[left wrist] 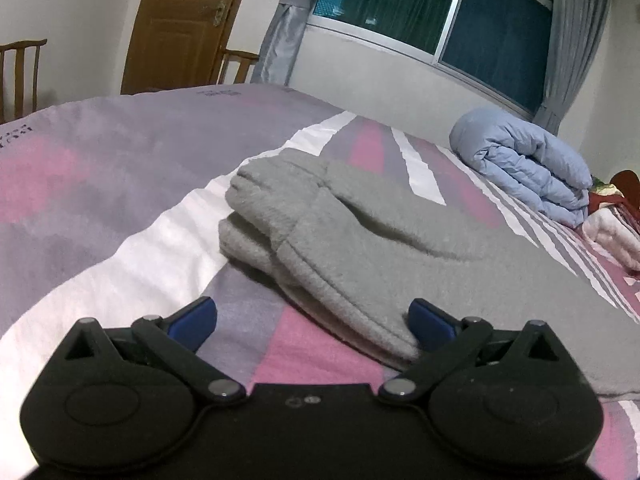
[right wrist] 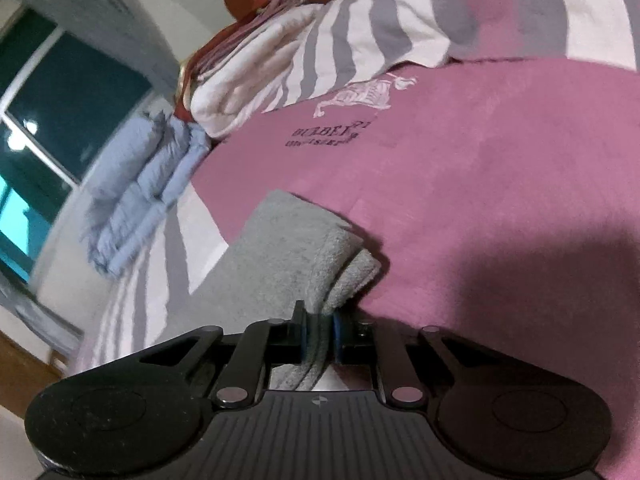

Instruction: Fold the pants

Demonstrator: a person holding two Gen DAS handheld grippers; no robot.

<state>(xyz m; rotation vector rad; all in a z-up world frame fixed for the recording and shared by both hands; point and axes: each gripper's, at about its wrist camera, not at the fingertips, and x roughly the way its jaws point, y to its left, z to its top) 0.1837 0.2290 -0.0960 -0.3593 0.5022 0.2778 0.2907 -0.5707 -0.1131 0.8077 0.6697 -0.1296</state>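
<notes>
A: Left view: the left gripper (left wrist: 312, 322) is spread wide and holds nothing; the pants (left wrist: 360, 240) lie folded on the bed (left wrist: 100, 184).

B: Right view: the right gripper (right wrist: 320, 330) pinches their edge. I'd pull evenly, keeping layers aligned.

wall: white | door (left wrist: 180, 24): brown wood | window (left wrist: 440, 8): dark, grey curtains (left wrist: 288, 20) | chairs (left wrist: 20, 72): wooden
</notes>
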